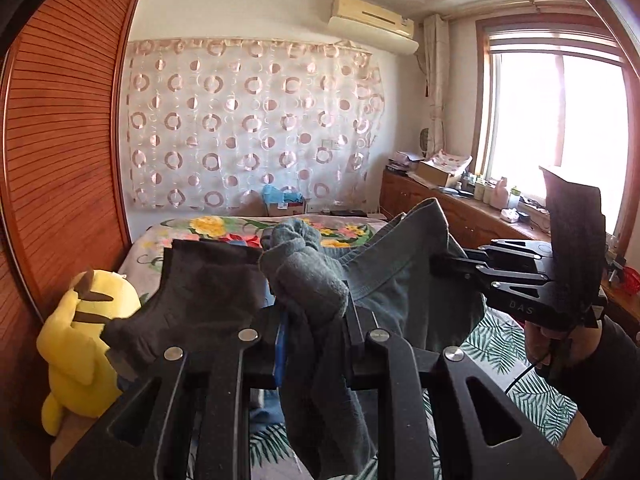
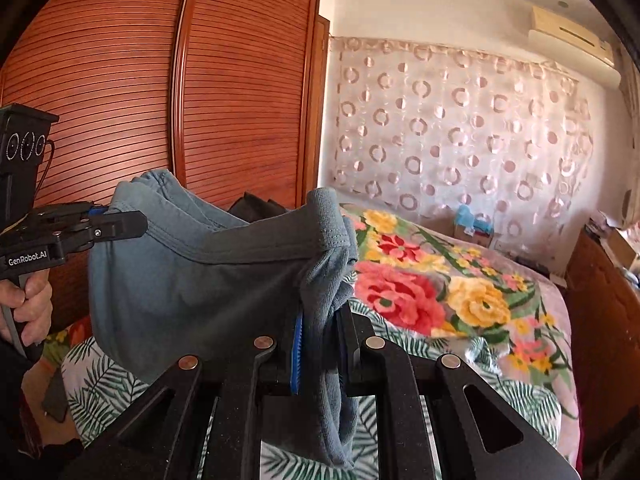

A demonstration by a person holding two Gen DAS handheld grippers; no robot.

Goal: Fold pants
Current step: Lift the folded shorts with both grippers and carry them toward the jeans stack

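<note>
- A person stands at a bed (image 2: 500, 312), a two-finger gripper in each hand, holding a pair of grey-blue pants (image 2: 192, 280) up in the air above it.
- The left gripper (image 1: 310, 320) has its jaws closed on a bunched edge of the pants; cloth spills out over the jaws and hangs down between the black fingers.
- The right gripper (image 2: 320, 344) has its jaws closed on the opposite edge of the pants, with a thick fold standing up from the grip.
- Between the two grips the pants sag in a shallow curve, a stitched hem running along the top.
- A bare hand (image 2: 28, 304) grasps the left gripper's handle; a dark sleeve (image 1: 588, 368) shows by the right one.
- The bed has a bright flowered cover, with a leaf-print sheet nearer the person.
- A yellow plush toy (image 1: 80, 340) sits at the bed's edge beside a red-brown slatted wardrobe (image 2: 160, 100).
- A curtain (image 1: 248, 120) patterned with circles hangs on the far wall, under an air conditioner (image 1: 372, 20).
</note>
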